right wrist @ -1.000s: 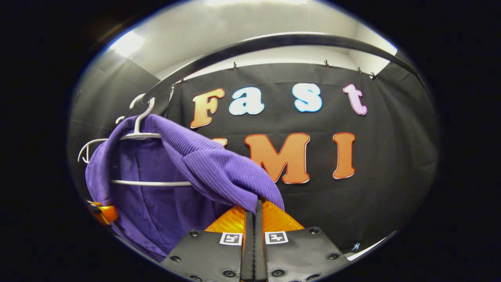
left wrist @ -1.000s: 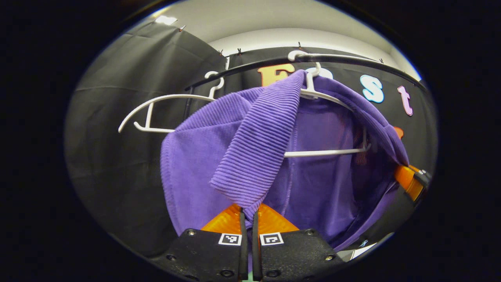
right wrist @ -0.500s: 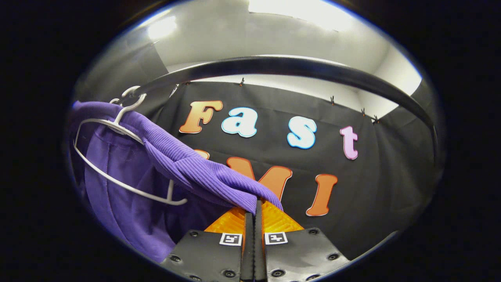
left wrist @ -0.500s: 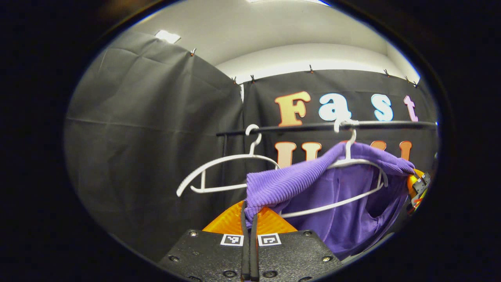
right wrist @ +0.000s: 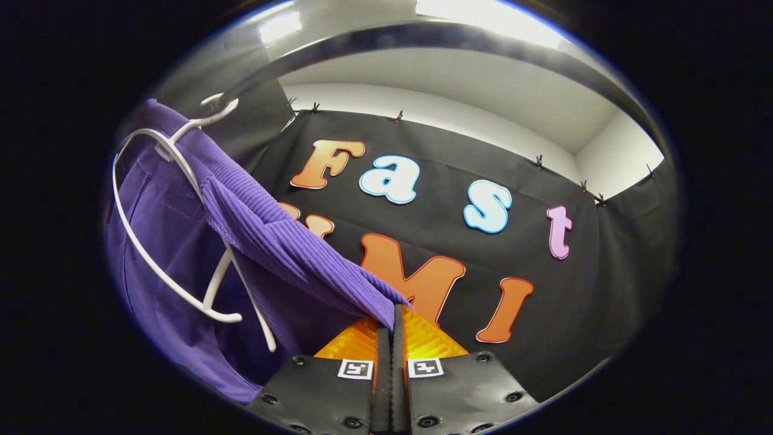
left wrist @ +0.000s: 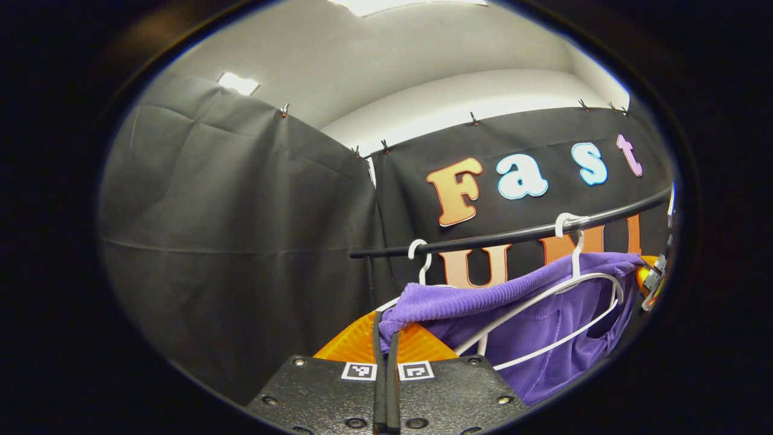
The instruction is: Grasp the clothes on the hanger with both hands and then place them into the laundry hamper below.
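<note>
In the left gripper view, the left gripper (left wrist: pixel 386 338) is sitting at the bottom centre of the frame with its two fingers pressed together, and it is pinching a ribbed edge of the purple garment (left wrist: pixel 531 338) between them. From this pinch the cloth is stretching to the right and a little upward, across the lower right part of the frame. The garment is still lying over the white hanger (left wrist: pixel 561 314), which is tilting, and its hook is sitting on the black rail (left wrist: pixel 513 234) that is crossing the middle right of the frame. A second white hanger (left wrist: pixel 418 257) is hanging on the same rail, a little more to the left, and most of it is hidden behind the cloth. At the far right edge, the right gripper (left wrist: pixel 647 279) is appearing small, just at the other end of the garment.

In the right gripper view, the right gripper (right wrist: pixel 391 329) is at the bottom centre, also closed, and it is clamping another ribbed edge of the garment (right wrist: pixel 181 254). The cloth is running from there up to the upper left of the frame, where the hanger (right wrist: pixel 175 241) is lying against it, strongly tilted. The rail (right wrist: pixel 435 37) is curving across the top of the frame.
</note>
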